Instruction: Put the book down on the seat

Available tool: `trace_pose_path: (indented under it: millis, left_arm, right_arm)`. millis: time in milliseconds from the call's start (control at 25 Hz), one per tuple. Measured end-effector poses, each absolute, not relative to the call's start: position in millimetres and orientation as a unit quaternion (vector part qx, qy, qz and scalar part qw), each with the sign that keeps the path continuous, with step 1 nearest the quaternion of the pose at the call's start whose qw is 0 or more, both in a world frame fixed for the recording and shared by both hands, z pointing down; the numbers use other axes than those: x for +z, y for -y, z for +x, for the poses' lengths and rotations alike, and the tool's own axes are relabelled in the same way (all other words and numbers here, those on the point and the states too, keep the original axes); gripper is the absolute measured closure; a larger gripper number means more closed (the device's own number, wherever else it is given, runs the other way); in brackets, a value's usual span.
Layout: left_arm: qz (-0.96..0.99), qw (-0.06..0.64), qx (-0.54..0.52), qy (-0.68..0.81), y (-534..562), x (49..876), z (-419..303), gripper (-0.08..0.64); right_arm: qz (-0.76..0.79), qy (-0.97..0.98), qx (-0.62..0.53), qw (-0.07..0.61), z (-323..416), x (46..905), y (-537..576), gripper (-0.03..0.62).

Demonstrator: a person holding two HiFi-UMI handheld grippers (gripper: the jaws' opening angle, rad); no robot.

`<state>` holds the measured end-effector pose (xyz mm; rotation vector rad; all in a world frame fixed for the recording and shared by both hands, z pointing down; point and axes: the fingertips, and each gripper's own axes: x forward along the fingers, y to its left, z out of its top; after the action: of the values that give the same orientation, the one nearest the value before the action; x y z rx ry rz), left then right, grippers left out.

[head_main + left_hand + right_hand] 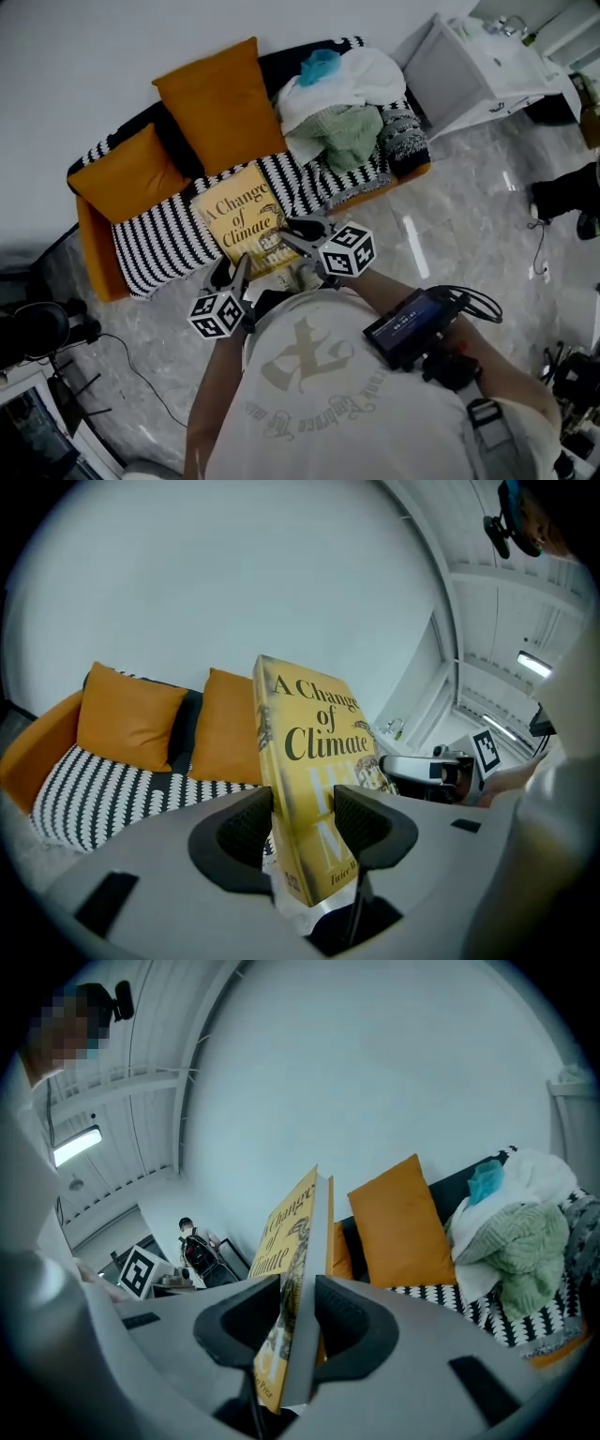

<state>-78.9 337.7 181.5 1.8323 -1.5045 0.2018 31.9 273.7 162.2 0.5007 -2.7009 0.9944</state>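
Here the yellow book point(246, 225) is held face-up over the sofa's striped seat point(159, 246), at its front edge; contact with the seat cannot be judged. The left gripper point(305, 825) and the right gripper point(296, 1312) each pinch the book's near edge between closed jaws. Orange cushions point(220, 103) stand behind, and heaped clothes point(342, 108) lie to the right.
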Motion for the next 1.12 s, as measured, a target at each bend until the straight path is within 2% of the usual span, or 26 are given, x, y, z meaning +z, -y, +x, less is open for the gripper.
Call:
trace_pose_path:
  millis: [600,1120]
  left_arm:
    - [0.772,0.382,0.116,0.494,-282,206,-86,0.342]
    - [0.775,0.426,0.141,0.445,-257,236,-70,0.359]
  right_arm:
    - [0.272,0.885,0.364,0.103,36,185,-245,0.465]
    - [0.317,0.853,0.403,0.103,57,220,-228,0.465]
